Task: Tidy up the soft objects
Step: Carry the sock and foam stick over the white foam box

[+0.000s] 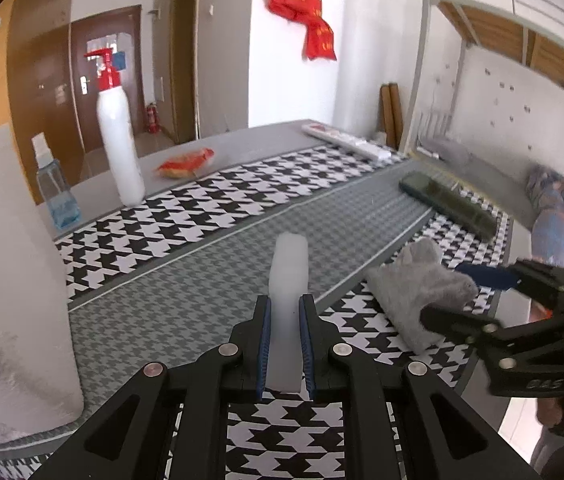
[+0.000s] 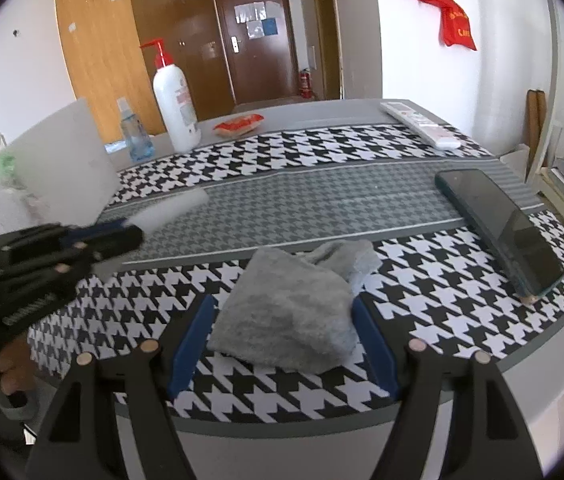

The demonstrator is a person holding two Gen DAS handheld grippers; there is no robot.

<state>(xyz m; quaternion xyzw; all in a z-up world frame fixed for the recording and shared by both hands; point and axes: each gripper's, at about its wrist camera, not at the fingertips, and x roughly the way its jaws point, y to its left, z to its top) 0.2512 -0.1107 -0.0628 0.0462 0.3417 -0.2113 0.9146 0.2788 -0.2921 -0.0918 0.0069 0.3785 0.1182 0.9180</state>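
Note:
My left gripper [image 1: 285, 300] is shut on a white foam-like bar [image 1: 288, 264] that sticks out forward past its tips, above the grey band of the houndstooth table mat [image 1: 186, 288]. In the right wrist view the same left gripper [image 2: 130, 228] comes in from the left with the white bar [image 2: 178, 208] in it. A grey fuzzy cloth [image 2: 282, 312] lies folded on the mat near the front edge. My right gripper [image 2: 284, 304] stands open around it, one blue pad [image 2: 194, 336] on each side. The left wrist view shows the right gripper [image 1: 446, 292] at the cloth [image 1: 414, 280].
A dark phone [image 2: 502, 224] lies to the right of the cloth and a white remote [image 2: 422, 124] at the far right. At the back left stand a white pump bottle [image 2: 174, 108], a small blue spray bottle [image 2: 132, 136] and a white box [image 2: 62, 160]. A red packet [image 2: 238, 124] lies behind.

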